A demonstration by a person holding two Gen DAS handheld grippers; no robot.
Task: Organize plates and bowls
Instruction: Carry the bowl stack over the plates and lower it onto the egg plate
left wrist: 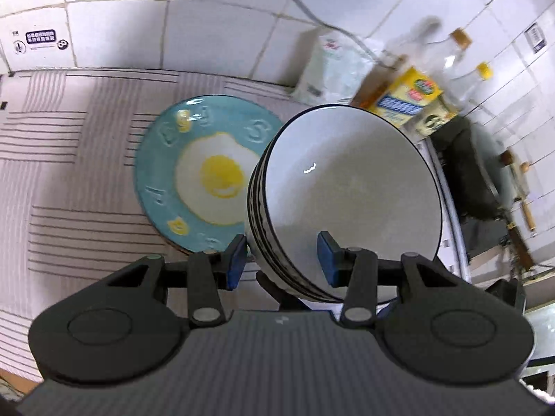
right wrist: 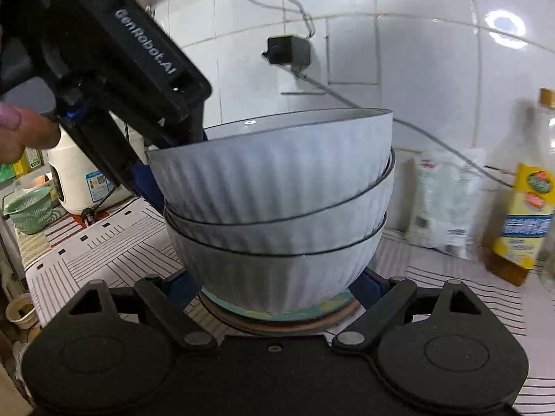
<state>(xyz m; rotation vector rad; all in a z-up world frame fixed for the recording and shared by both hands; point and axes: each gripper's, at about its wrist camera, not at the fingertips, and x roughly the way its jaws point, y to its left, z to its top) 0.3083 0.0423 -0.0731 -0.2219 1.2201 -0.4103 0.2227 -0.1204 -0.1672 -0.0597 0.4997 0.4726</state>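
Gripping the stack of bowls [right wrist: 274,208] by its rim, the left gripper [left wrist: 282,256] is tilting it while the right gripper [right wrist: 277,287] is cradling the base, for carriage above the egg plate [left wrist: 194,173].

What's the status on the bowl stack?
Left gripper clamped on bowl stack rim. Right gripper closed around bottom bowl. Fried-egg plate beneath. Oil bottle nearby, right.

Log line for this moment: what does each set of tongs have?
left tongs: clamped on bowl stack rim | right tongs: wide around bottom bowl | egg plate: on counter
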